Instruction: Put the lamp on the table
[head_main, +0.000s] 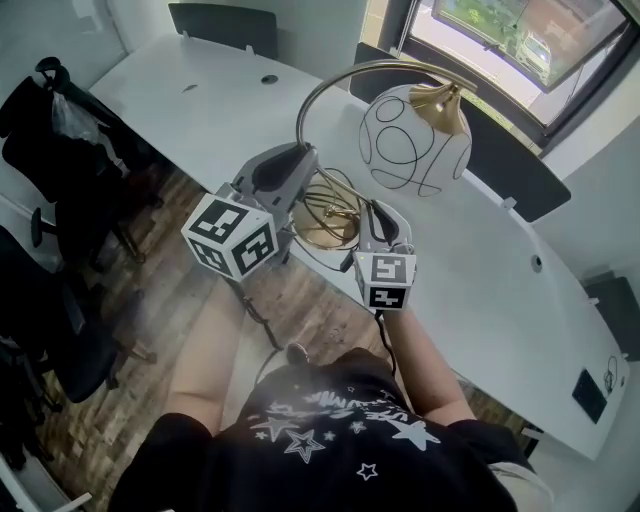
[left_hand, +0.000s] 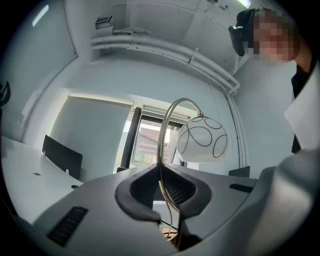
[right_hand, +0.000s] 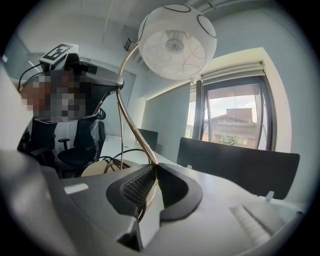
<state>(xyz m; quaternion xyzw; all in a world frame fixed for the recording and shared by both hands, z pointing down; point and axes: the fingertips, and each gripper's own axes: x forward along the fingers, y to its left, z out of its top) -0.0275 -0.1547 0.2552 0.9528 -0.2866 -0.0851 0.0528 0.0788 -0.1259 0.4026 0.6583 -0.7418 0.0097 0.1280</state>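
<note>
**A:** Where is the lamp right now?

**B:** The brass lamp with the arched stem and the white globe shade drawn over with black loops (head_main: 415, 140) is up in front of you, between your two tools. Its shade hangs over the long white tabletop (head_main: 480, 280). Its round brass base (head_main: 325, 222) sits at the tabletop's near edge, but I can't tell whether the base touches the surface. A black cord (right_hand: 112, 156) loops across the base.

**A:** And what are my tools doing?

**B:** Your left hand-held gripper (head_main: 303, 165) is closed on the thin brass stem (left_hand: 165, 130). In the left gripper view, the stem rises straight up from between the ribbed black pads toward the shade. Your right hand-held gripper (head_main: 372, 212) is pinched on the same stem, close beside the base. In the right gripper view, the jaws meet around the stem where it leans away up to the globe overhead.

**A:** Anything else around me?

**B:** Black office chairs (head_main: 50, 140) stand on the wooden floor (head_main: 180, 290) to your left. A window (head_main: 500, 40) lies beyond the tabletop's far side.
</note>
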